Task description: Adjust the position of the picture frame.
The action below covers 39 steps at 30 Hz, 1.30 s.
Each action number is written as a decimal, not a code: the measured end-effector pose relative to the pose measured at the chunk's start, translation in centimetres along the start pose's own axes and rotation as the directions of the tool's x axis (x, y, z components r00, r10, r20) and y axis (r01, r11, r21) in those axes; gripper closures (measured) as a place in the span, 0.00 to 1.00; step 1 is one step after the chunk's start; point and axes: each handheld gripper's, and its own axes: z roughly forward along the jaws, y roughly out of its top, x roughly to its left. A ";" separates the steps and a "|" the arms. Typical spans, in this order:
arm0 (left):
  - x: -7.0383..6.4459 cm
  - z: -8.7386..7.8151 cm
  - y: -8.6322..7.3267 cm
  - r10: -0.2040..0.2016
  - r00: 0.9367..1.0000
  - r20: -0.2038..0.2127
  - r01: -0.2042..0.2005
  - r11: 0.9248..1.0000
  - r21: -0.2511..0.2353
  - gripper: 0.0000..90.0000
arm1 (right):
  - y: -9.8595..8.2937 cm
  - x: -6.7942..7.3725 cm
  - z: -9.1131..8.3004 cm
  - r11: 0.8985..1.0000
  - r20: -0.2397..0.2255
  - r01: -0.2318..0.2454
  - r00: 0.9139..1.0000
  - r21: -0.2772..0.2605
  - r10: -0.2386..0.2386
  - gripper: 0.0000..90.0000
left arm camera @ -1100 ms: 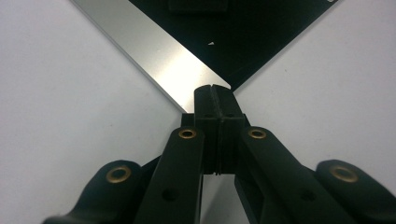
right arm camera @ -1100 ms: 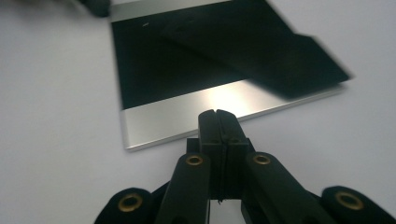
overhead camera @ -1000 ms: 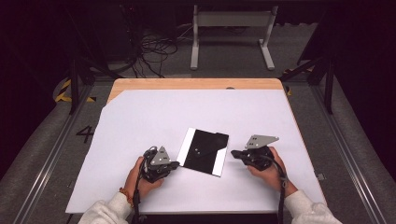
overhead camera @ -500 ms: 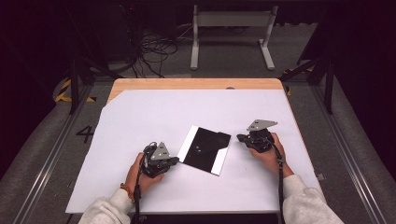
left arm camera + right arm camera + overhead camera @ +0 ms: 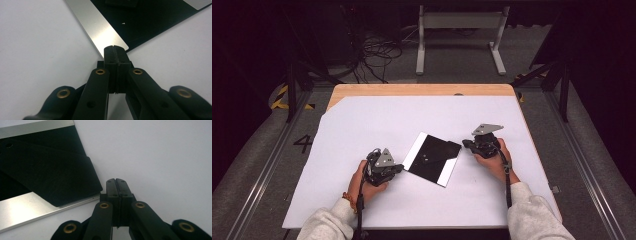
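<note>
Now the left gripper (image 5: 115,47) has its jaws pressed together on nothing, tips at the corner of the black plate's (image 5: 432,158) silver edge strip (image 5: 100,30). Likewise the right gripper (image 5: 116,180) is closed empty, just beside a black cloth (image 5: 50,180) on that plate, mid white table (image 5: 362,120).

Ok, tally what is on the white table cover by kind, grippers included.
Grippers: 2, the left gripper and the right gripper, both with jaws shut
Black flat item with silver edge strips: 1
Total: 3
</note>
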 end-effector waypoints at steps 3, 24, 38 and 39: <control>0.2 0.1 0.1 -0.005 1.000 -0.005 0.005 1.000 0.001 1.00 | 0.0 -0.1 0.2 1.000 0.004 -0.001 1.000 0.004 0.001 1.00; 1.8 0.6 0.6 -0.036 0.999 -0.019 0.036 0.999 0.003 1.00 | -0.3 0.2 0.1 0.999 -0.125 0.027 0.992 0.023 -0.024 1.00; 2.2 1.1 1.1 -0.024 0.998 -0.057 0.024 1.000 0.006 1.00 | -1.1 1.5 -1.2 0.998 -0.154 0.046 0.987 0.051 -0.038 1.00; 2.2 1.1 1.1 -0.025 0.998 -0.056 0.025 1.000 0.007 1.00 | -1.1 1.7 -1.4 0.997 -0.156 0.057 0.987 0.053 -0.048 1.00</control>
